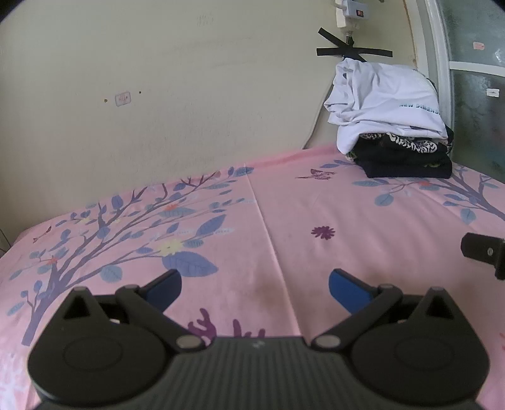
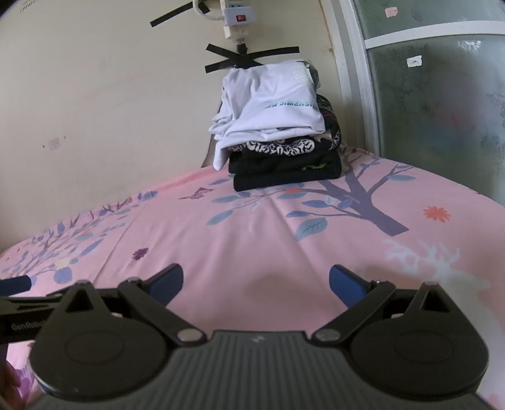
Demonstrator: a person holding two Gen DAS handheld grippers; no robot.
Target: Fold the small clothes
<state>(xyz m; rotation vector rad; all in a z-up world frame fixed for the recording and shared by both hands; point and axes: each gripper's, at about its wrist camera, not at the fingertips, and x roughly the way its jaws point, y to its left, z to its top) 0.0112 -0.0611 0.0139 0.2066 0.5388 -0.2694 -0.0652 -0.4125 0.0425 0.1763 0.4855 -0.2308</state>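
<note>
A stack of folded clothes point(image 1: 394, 126) point(image 2: 277, 132) sits at the far corner of the bed: a white shirt point(image 2: 271, 107) with blue lettering on top, black-and-white patterned and black garments point(image 2: 284, 173) below. My left gripper point(image 1: 255, 288) is open over bare pink sheet, with nothing between its blue pads. My right gripper point(image 2: 255, 284) is likewise open and empty, well short of the stack. Part of the right gripper point(image 1: 483, 250) shows at the right edge of the left wrist view, and part of the left gripper point(image 2: 19, 302) at the left edge of the right wrist view.
The bed is covered by a pink sheet point(image 1: 284, 220) point(image 2: 252, 233) printed with blue-leaved trees. A cream wall point(image 1: 157, 94) runs behind it, with a power strip point(image 2: 235, 19) and black tape. A frosted glass door point(image 2: 442, 94) stands to the right.
</note>
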